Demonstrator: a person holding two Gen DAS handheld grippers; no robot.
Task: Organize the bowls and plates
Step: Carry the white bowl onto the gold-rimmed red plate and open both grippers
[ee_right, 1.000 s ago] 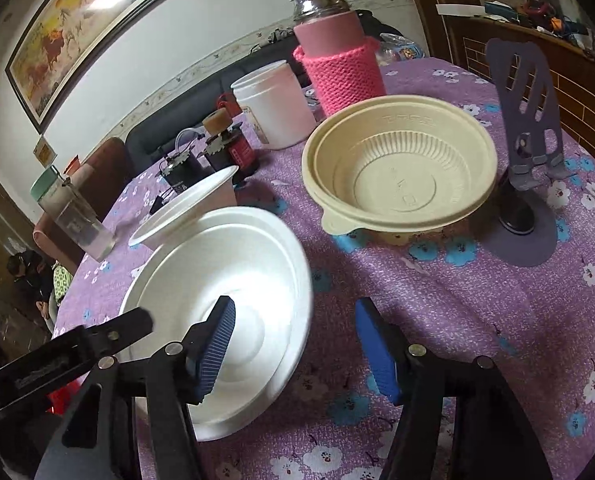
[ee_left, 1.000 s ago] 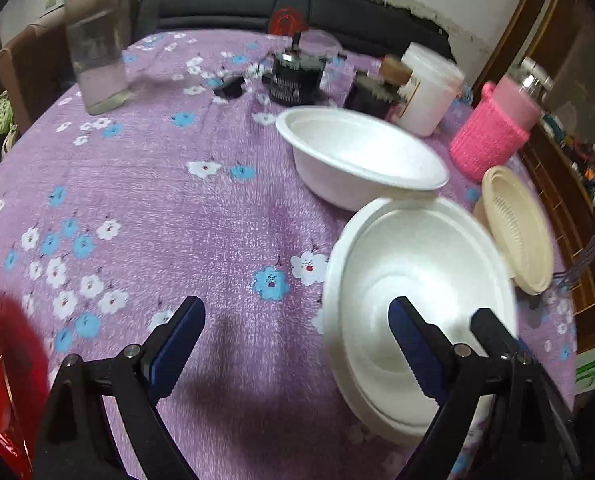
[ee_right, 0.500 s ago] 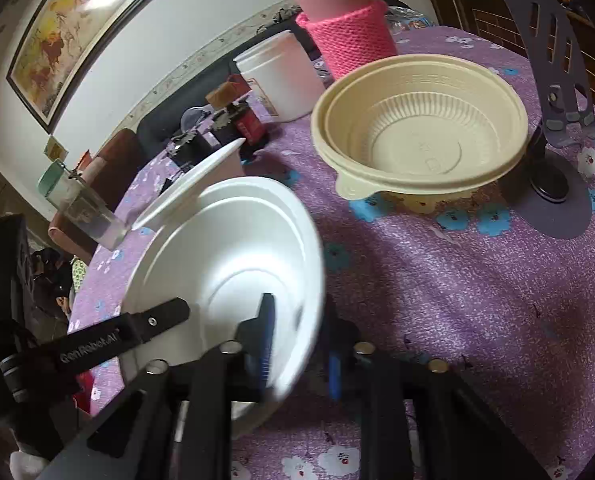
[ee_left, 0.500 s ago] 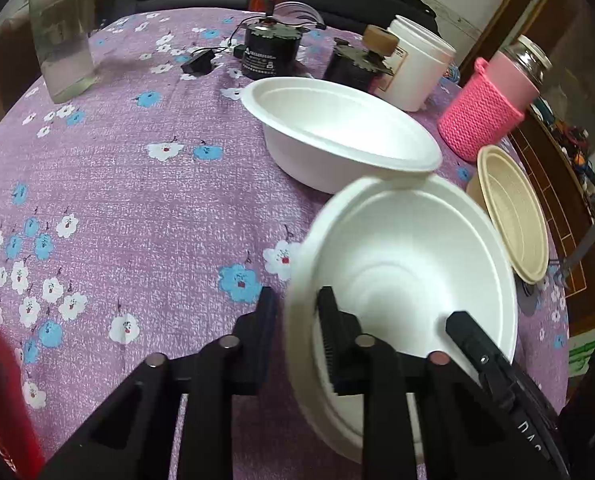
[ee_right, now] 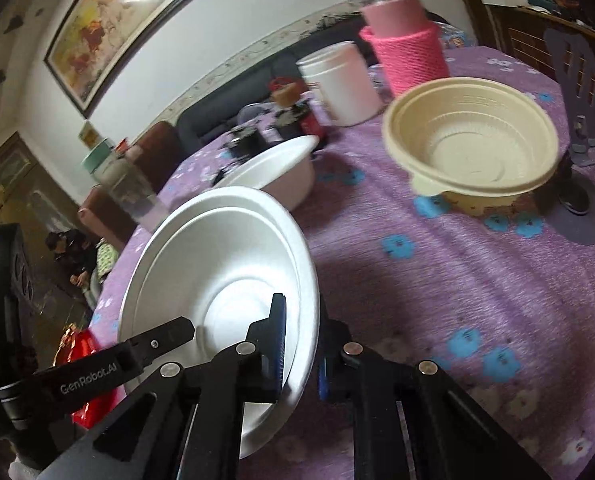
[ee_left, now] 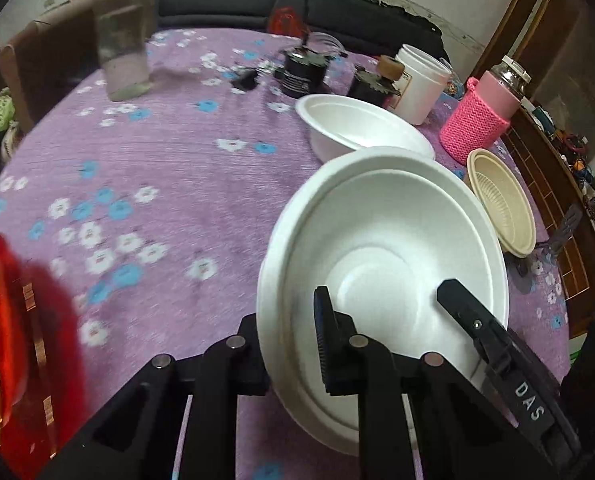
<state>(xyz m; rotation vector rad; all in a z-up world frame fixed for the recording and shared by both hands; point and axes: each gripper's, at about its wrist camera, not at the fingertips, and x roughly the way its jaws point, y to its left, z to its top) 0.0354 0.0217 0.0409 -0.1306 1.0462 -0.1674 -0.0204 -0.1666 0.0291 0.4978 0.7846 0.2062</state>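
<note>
Round white foam bowl [ee_left: 389, 240], wide flat rim, stepped inner wall, clean and empty, tilted and clear of the purple flowered tablecloth [ee_left: 157, 184]. Just behind the white foam bowl, a second white foam bowl of the same kind [ee_left: 357, 130], upright on the cloth. Right of the held bowl, a cream ribbed plastic bowl with a small tab at its rim [ee_right: 473, 140], also upright and apart from both white ones.

Beyond the second white bowl: a white plastic tub [ee_left: 419, 84], a bottle in a pink knitted sleeve [ee_left: 481, 120] and some small dark jars [ee_left: 303, 72], all close together. Far left of the held bowl, a tall clear jar with a green lid [ee_left: 121, 40]. Near left, at the table edge, a red shiny packet [ee_left: 1, 320]. Right of the cream bowl, a dark grey phone stand [ee_right: 577, 120]. Wide bare cloth to the left of the held bowl, and a bare stretch between it and the cream bowl.

Left gripper [ee_left: 293, 332] pinched tight on the near left rim of the held bowl, one finger inside, the other under the rim. Right gripper [ee_right: 301, 340] likewise clamped on the opposite rim, blue pad inside the bowl, other finger outside. Both closed down to the thickness of the foam wall.
</note>
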